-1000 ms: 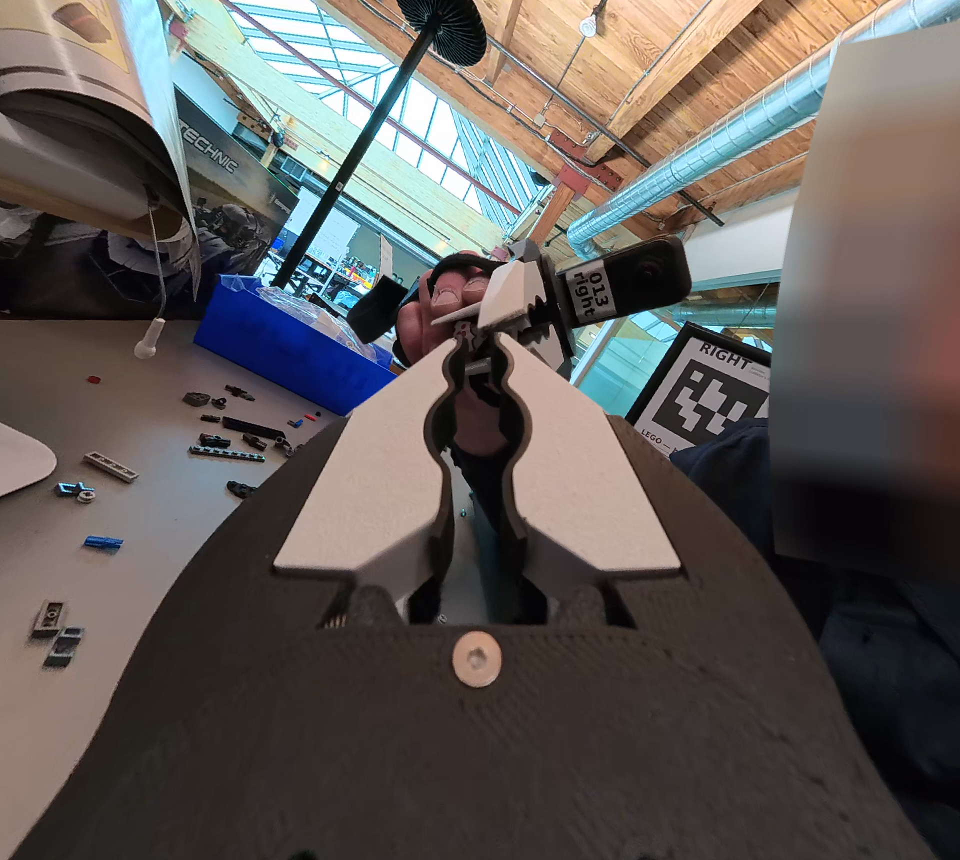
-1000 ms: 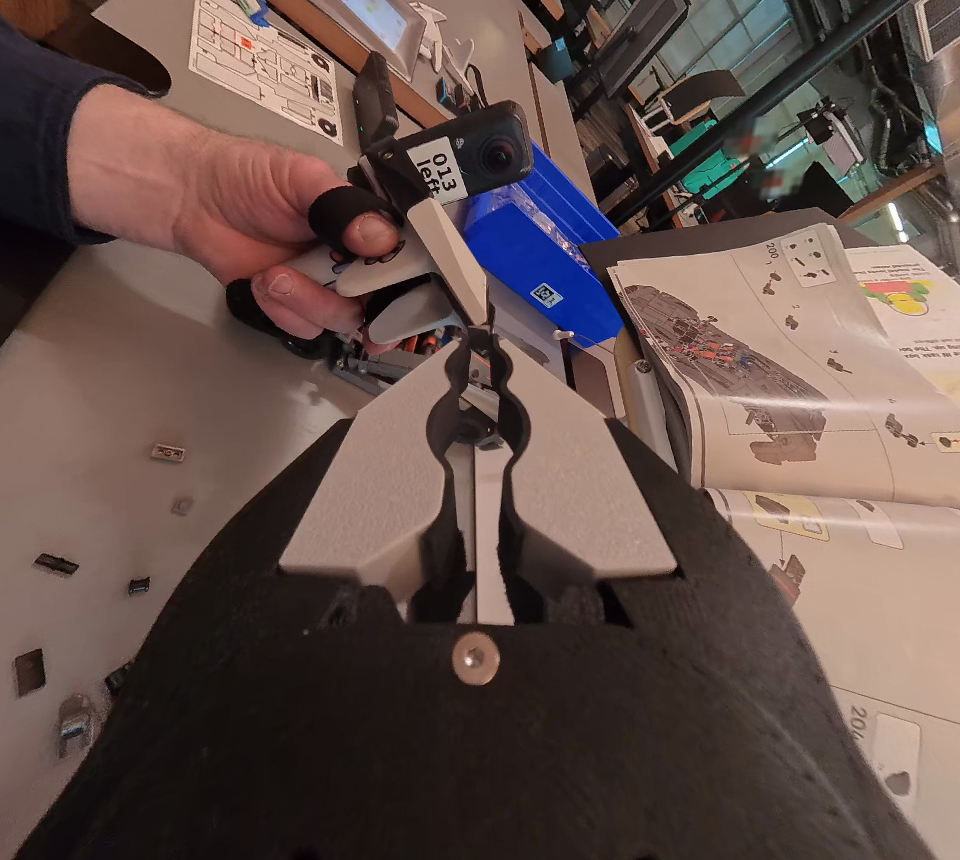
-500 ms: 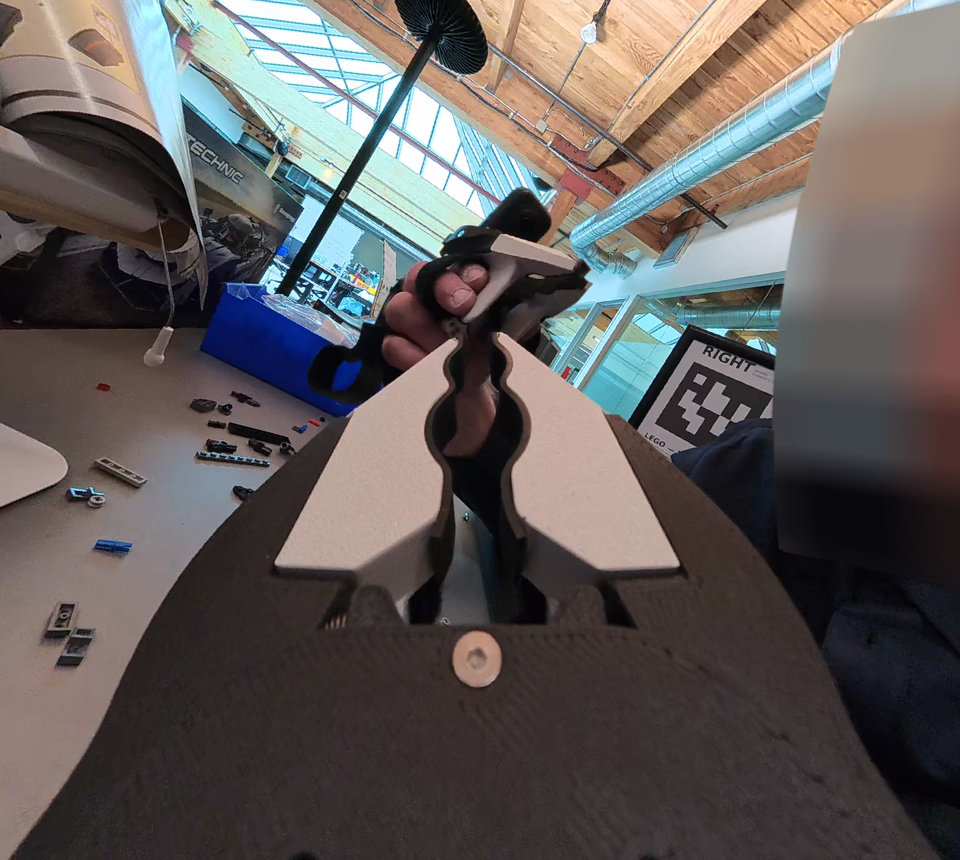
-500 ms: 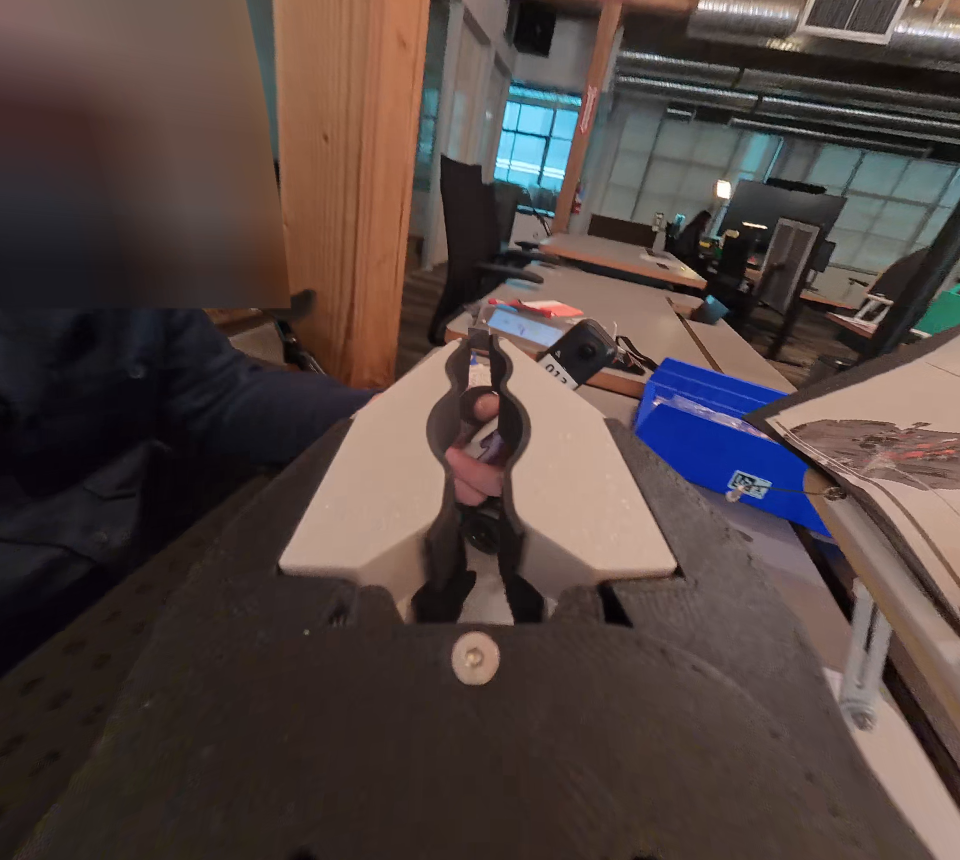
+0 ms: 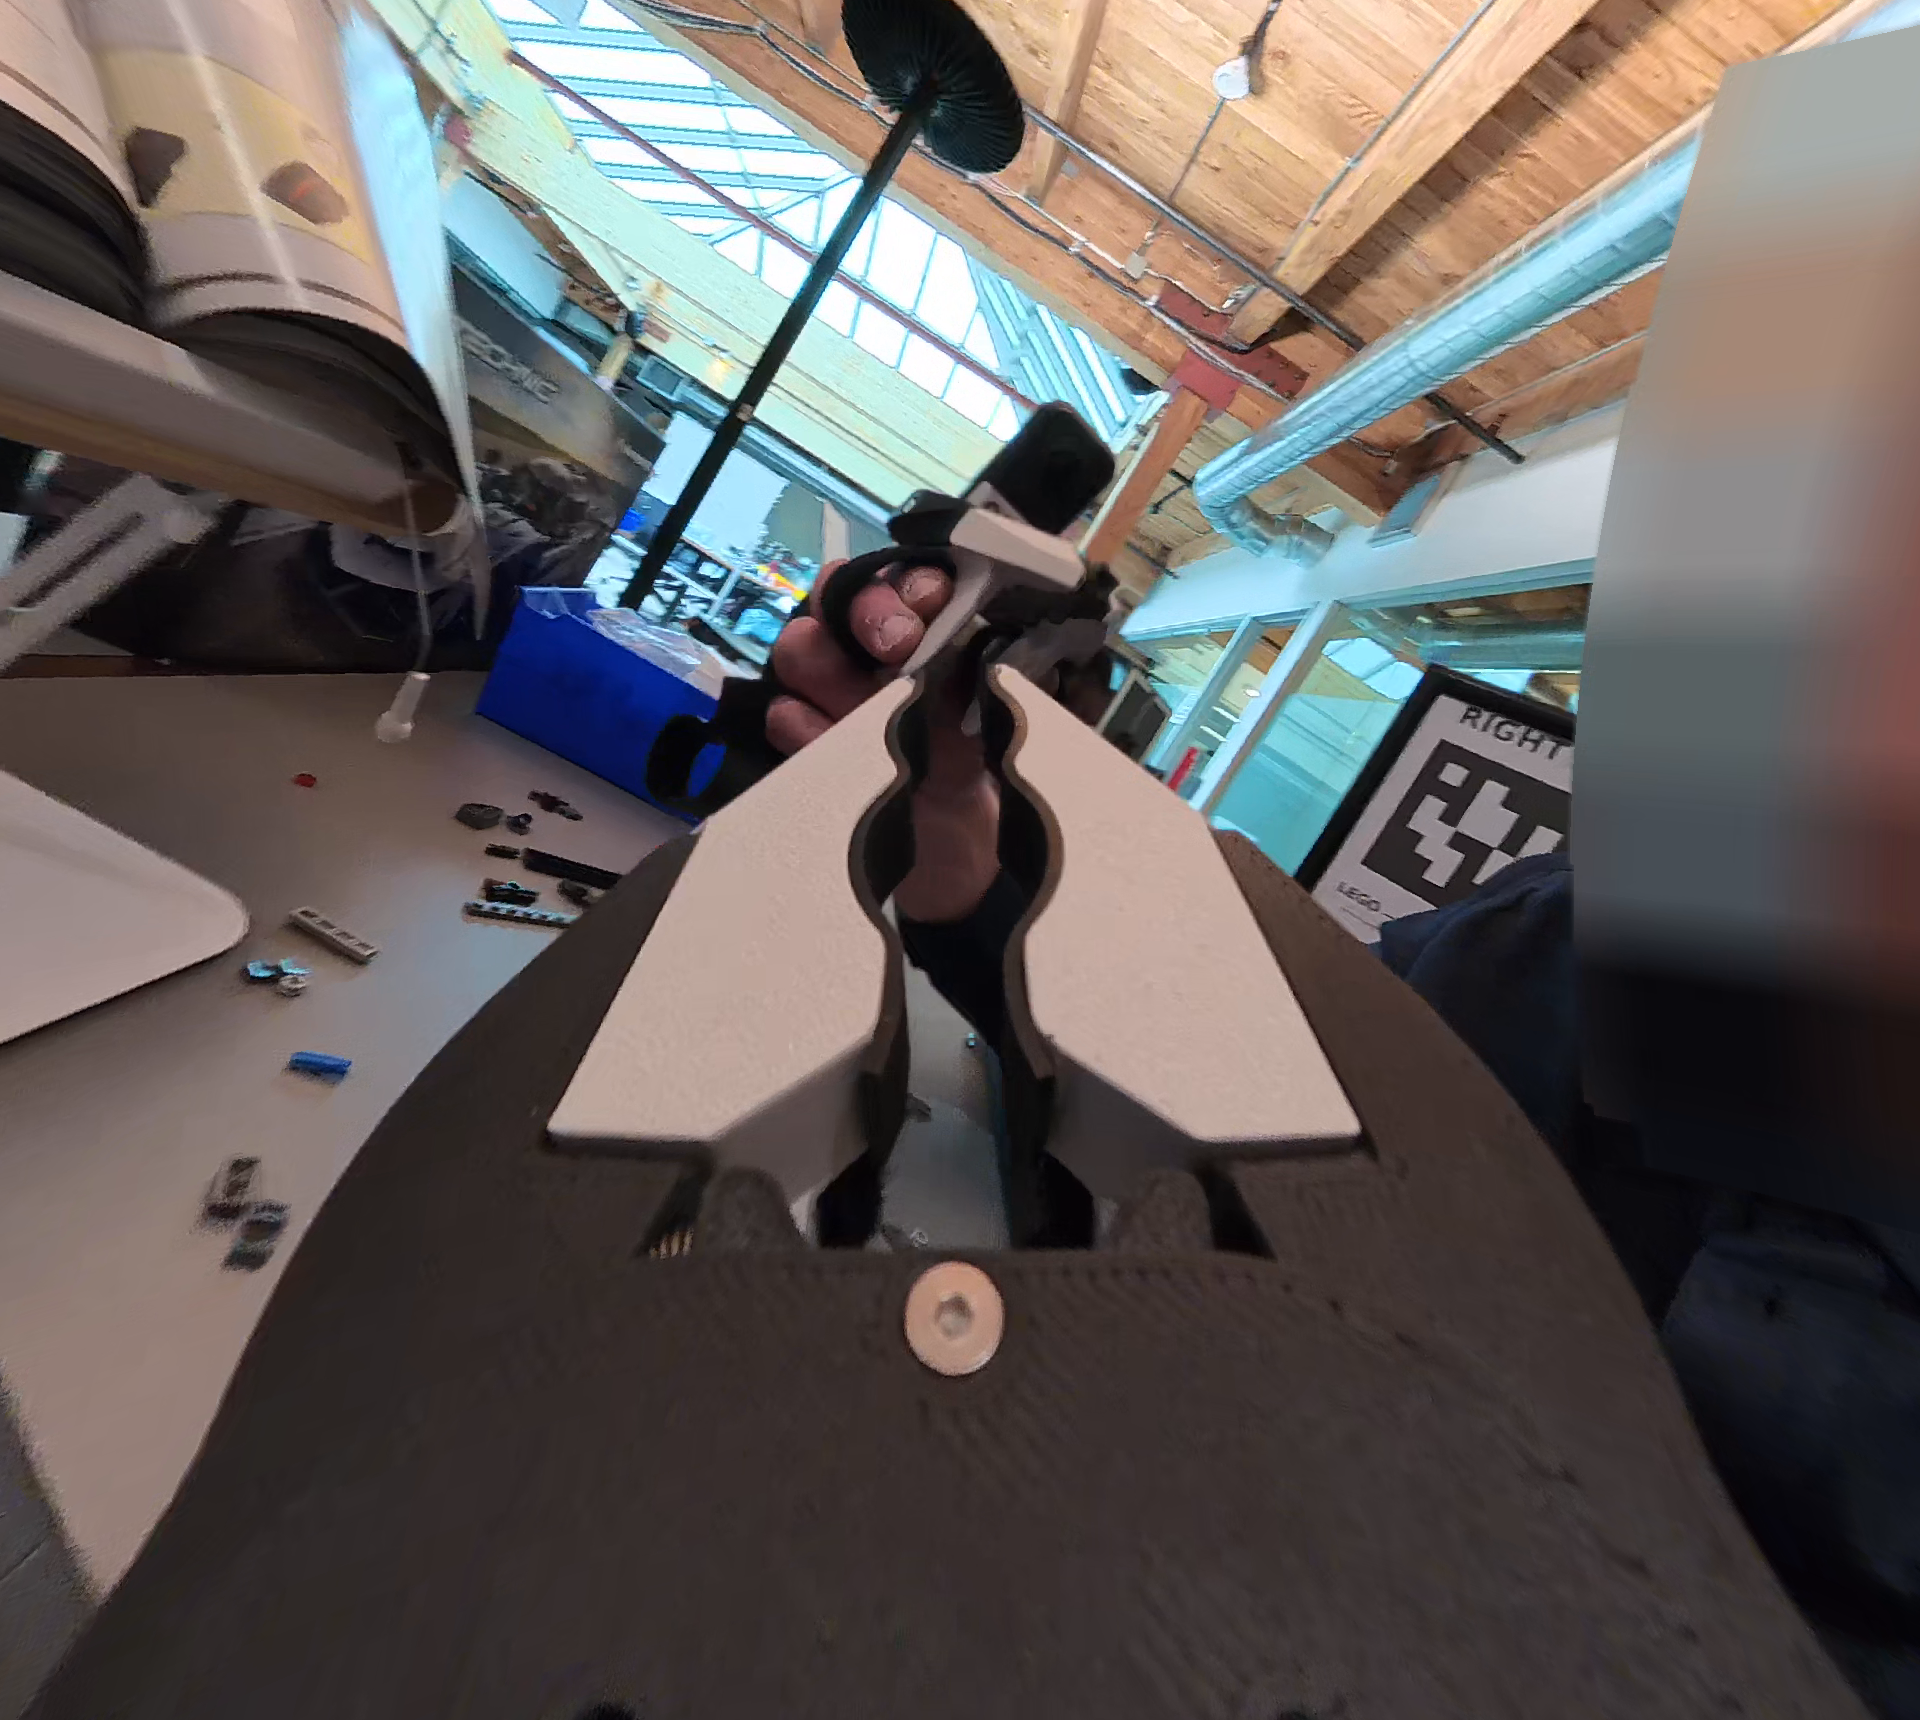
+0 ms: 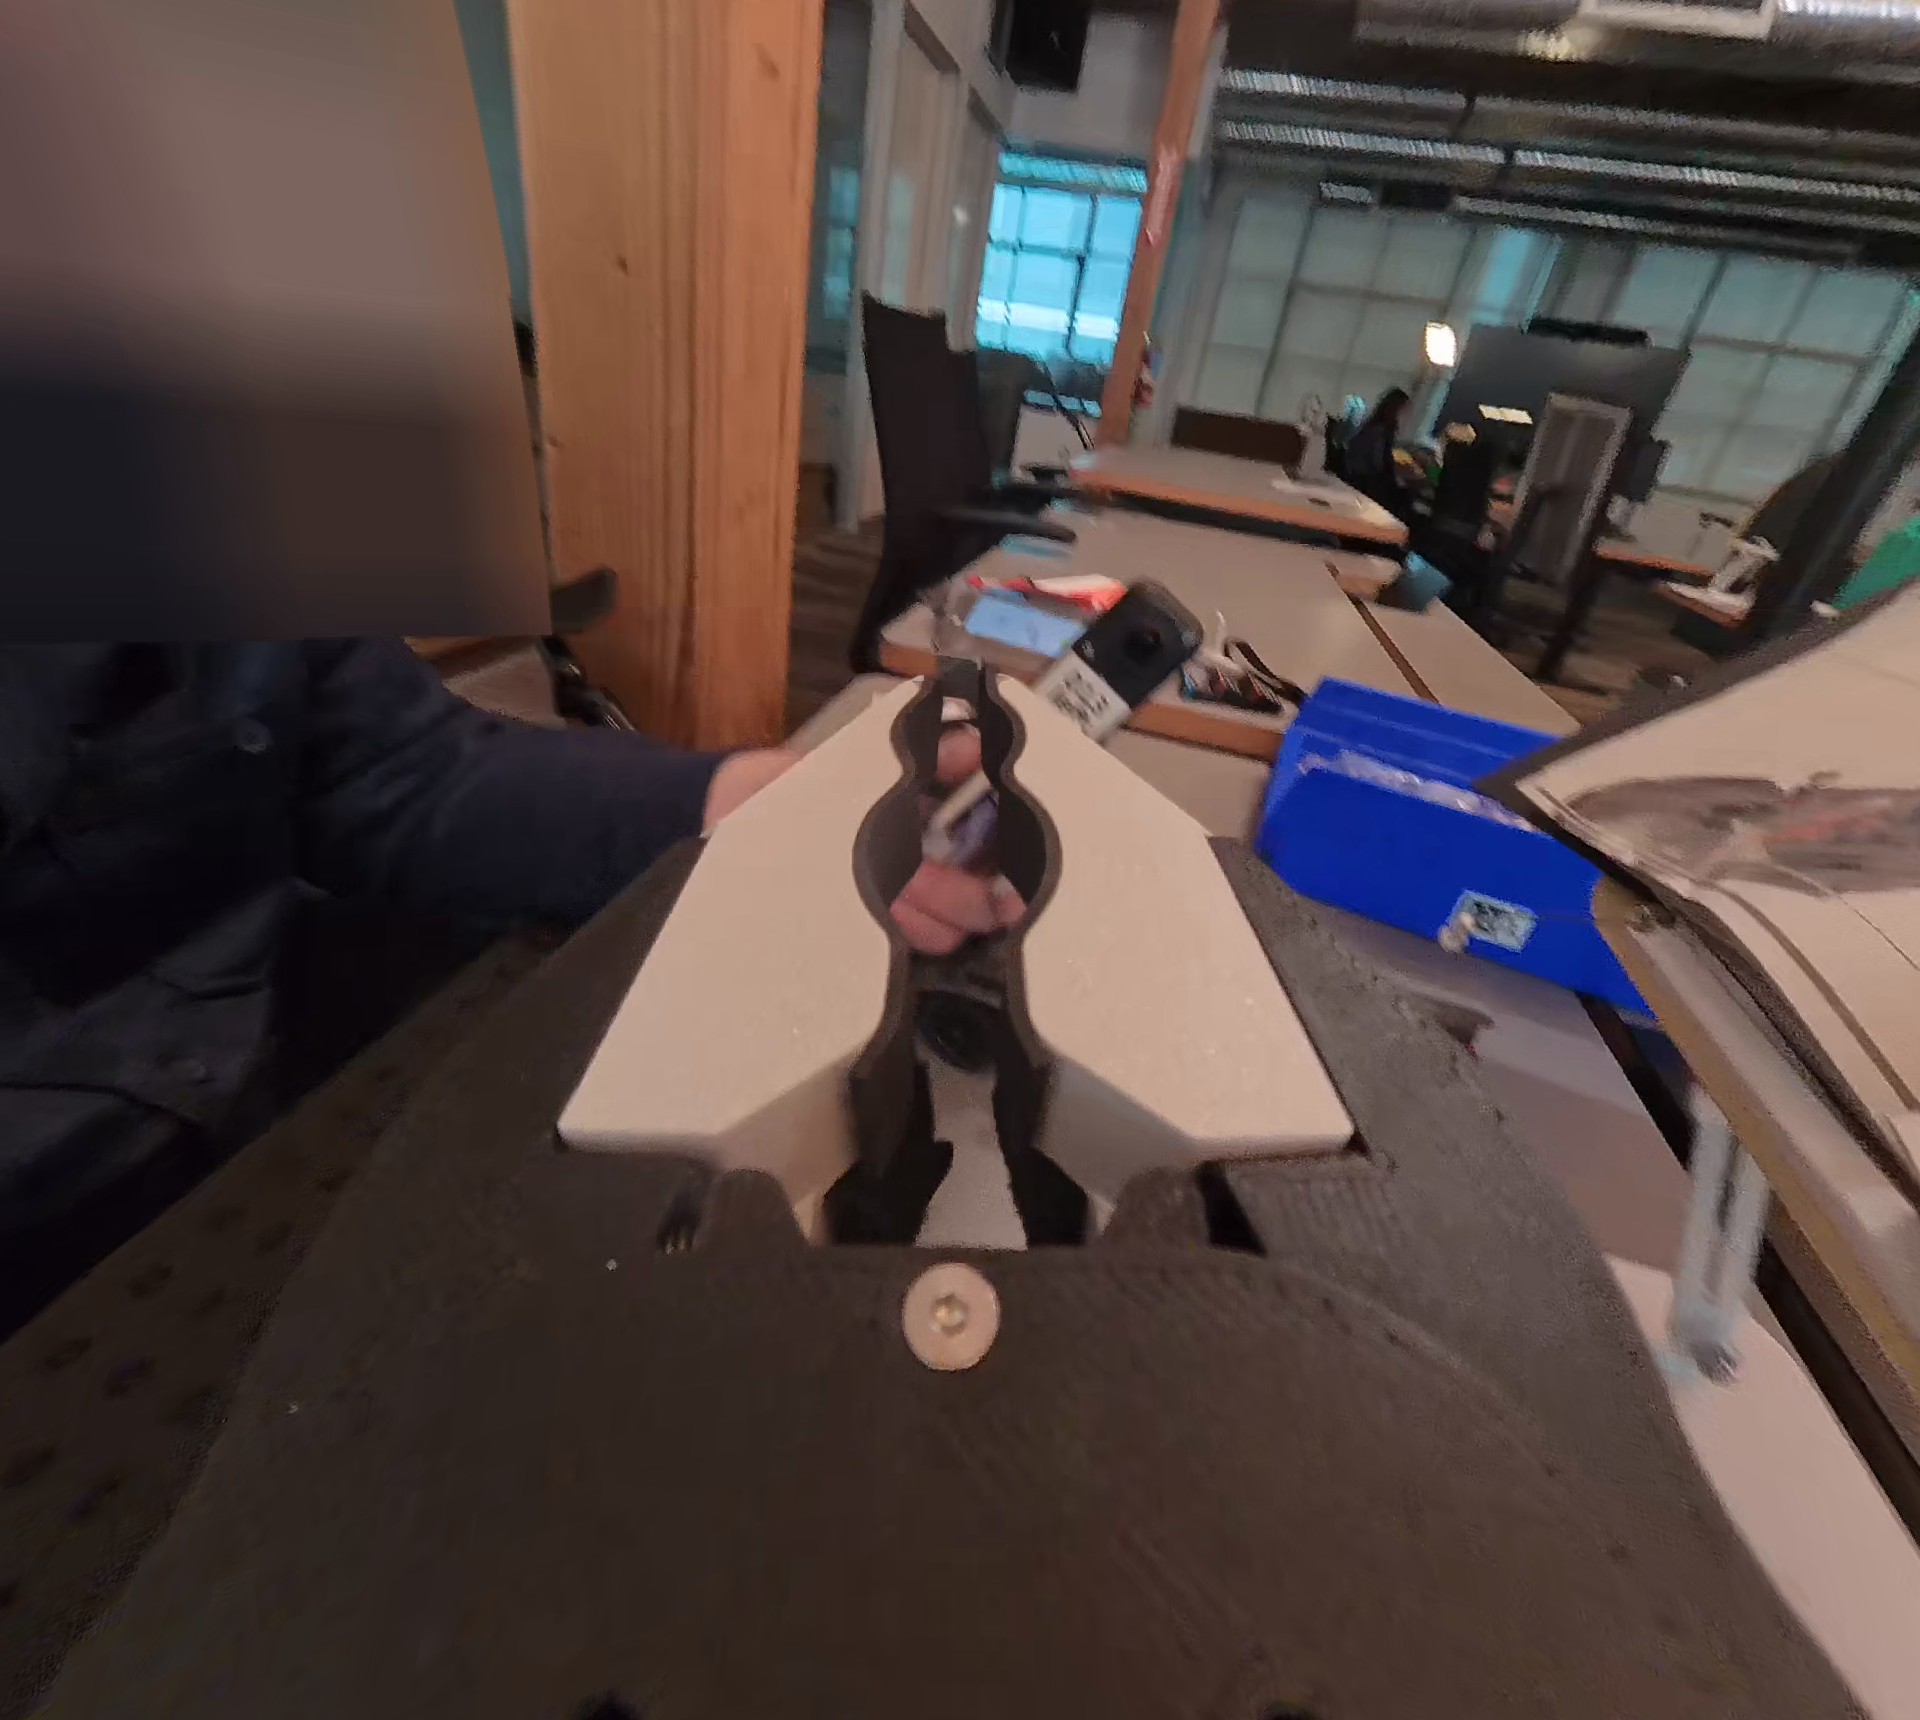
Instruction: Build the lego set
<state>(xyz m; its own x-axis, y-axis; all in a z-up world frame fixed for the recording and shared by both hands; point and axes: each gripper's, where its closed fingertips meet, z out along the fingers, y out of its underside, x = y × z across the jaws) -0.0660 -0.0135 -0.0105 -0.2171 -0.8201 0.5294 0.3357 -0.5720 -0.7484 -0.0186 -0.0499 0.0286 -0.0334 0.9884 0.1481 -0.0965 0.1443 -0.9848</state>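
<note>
Two hand-held claws face each other above a grey desk, raised off its surface. The left claw stands slightly parted at the tips, a narrow gap with nothing between them; through that gap shows the hand gripping the right claw. The right claw's tips sit almost together; whether they pinch anything cannot be told. In its own view, the left claw's camera shows beyond them. Loose lego pieces, roughly a dozen, lie scattered on the desk, one of them a small blue piece, near one blue bin and one open instruction booklet.
</note>
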